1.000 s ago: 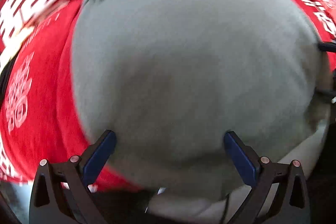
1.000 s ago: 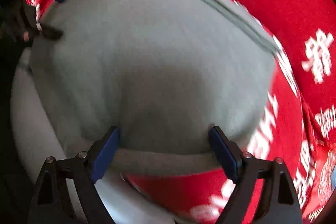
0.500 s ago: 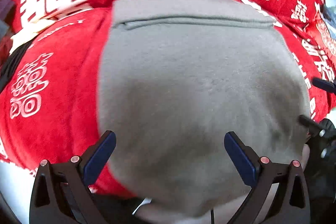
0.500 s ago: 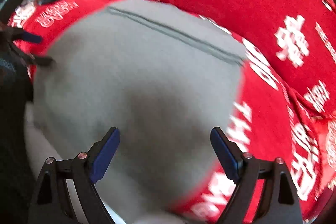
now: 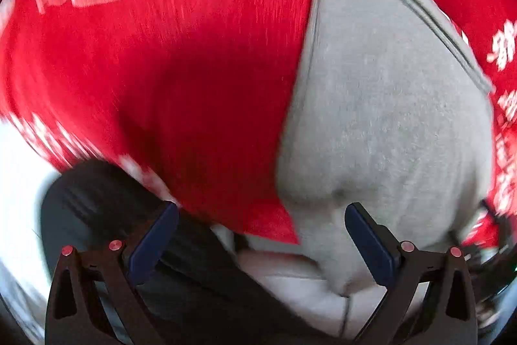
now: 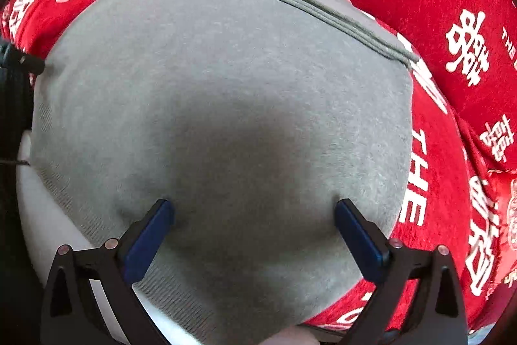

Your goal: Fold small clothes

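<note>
The right gripper (image 6: 253,228) is standing wide open, its two blue-padded fingers (image 6: 147,240) pressing tips-down onto the grey garment (image 6: 223,105) with nothing pinched between them; cloth is dimpling at each tip. From there the garment is spreading outward toward twelve o'clock, lying flat, with a stitched hem band (image 6: 290,2) running from eleven to two o'clock along its far edge. Beyond that edge, and down the three o'clock side, a red cloth with white characters (image 6: 436,125) is lying under it. At nine o'clock a dark part of the other tool (image 6: 19,63) is showing at the garment's edge, and a pale surface (image 6: 42,202) is showing at seven o'clock.

The left gripper (image 5: 261,243) is also spread wide and holding nothing. Its right finger (image 5: 368,240) is sitting at the garment's (image 5: 387,118) near corner, its left finger over a dark object (image 5: 106,202) at seven o'clock; whether they are touching is unclear in the blur. Outward, the garment is filling the one-to-four o'clock side, and the red cloth (image 5: 194,70) is covering nine to twelve o'clock, smeared by motion.
</note>
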### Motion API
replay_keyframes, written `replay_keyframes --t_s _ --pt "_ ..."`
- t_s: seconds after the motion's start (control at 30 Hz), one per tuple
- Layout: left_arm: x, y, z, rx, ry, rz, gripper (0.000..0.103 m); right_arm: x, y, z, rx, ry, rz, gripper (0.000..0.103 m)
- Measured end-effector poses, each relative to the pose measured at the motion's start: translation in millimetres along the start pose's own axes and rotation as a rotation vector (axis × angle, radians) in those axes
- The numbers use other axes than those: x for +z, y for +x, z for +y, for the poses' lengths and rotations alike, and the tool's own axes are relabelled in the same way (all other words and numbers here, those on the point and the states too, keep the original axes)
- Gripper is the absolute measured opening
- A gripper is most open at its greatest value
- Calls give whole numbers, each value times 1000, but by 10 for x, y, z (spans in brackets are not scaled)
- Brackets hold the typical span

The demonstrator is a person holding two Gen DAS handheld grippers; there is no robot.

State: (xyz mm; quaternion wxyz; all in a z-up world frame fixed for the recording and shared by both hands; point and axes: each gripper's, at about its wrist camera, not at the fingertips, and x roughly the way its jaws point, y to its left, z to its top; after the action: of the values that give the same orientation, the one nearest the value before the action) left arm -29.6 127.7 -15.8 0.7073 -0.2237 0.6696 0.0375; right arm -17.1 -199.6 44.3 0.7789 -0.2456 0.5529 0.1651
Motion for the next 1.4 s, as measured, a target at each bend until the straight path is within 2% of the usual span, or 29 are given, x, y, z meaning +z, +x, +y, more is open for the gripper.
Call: replay_keyframes --t_s 0.03,0.1,0.13,0.2,0.23,0.27,0.3,0.33,0.4,0.43,0.5,0.57,0.63,0.77,0.8,0.83,0.87,0.9,0.93,1.0,1.03,1.07,1.1,1.13,1.2,1.27,1.33,1.37,1.4 --pt "-25 62 -31 -11 -2 18 103 1 -26 45 2 -3 -6 100" --pt "-81 138 -223 15 65 19 103 35 -91 96 19 -7 -12 100" --pt "-99 154 -292 -7 82 20 103 51 -112 140 22 -15 -14 100" --pt "-131 160 -399 -53 107 16 74 90 -155 268 7 -40 -25 100" --pt "-121 148 -418 -43 113 11 71 100 -177 307 0 -51 -30 100" --pt "-135 99 -415 -49 118 1 51 113 -205 347 -5 -63 -35 100" --pt "-151 83 -432 -55 121 0 24 117 -218 356 -8 -67 -37 100" --pt "-174 28 -394 -50 122 4 14 108 -251 382 -11 -71 -42 100" --pt "-211 -109 -263 -62 95 -13 14 97 -292 385 -11 -73 -49 100" --pt "-254 -207 -172 -40 73 -36 14 101 -307 377 -15 -71 -51 100" --pt "-353 -360 -72 75 52 -88 14 114 -328 365 -17 -63 -50 100" --pt "-397 -474 4 110 46 -123 14 134 -318 344 -16 -54 -43 100" --pt "-371 -549 58 99 29 -147 14 160 -313 360 -9 -50 -39 100" --pt "-209 -661 -187 39 59 -188 14 291 -324 462 -1 -73 -60 100" --pt "-133 -669 -252 30 82 -195 22 327 -293 445 -7 -82 -65 100" --pt "-76 -649 -371 24 123 -205 36 362 -296 469 -17 -89 -71 100" --pt "-50 -599 -500 19 155 -213 86 379 -303 476 -18 -89 -74 100" --pt "-17 -527 -633 10 187 -229 101 394 -310 472 -12 -84 -77 100" --pt "21 -448 -767 9 209 -252 101 402 -309 457 -6 -77 -77 100" --pt "9 -205 -1012 121 285 -260 101 385 -297 440 -12 -67 -67 100" --pt "41 -98 -993 158 298 -239 101 365 -283 415 -20 -68 -63 100" --pt "31 45 -970 187 299 -185 101 331 -265 385 -26 -67 -57 100" --pt "-2 123 -898 164 288 -154 102 291 -240 342 -31 -65 -49 100" --pt "-35 96 -863 144 283 -181 102 257 -219 306 -34 -61 -41 100" --pt "-97 78 -767 188 286 -164 102 144 -137 181 -50 -38 -9 100" --pt "-116 105 -543 171 214 -97 102 -5 -22 -25 -56 14 47 100" --pt "-173 56 -330 185 151 -54 100 -119 40 -226 -16 89 93 100" --pt "-212 -27 -291 199 151 -86 94 -169 8 -339 14 135 89 100" --pt "-261 -184 -301 222 176 -167 93 -211 -62 -440 24 168 77 100"
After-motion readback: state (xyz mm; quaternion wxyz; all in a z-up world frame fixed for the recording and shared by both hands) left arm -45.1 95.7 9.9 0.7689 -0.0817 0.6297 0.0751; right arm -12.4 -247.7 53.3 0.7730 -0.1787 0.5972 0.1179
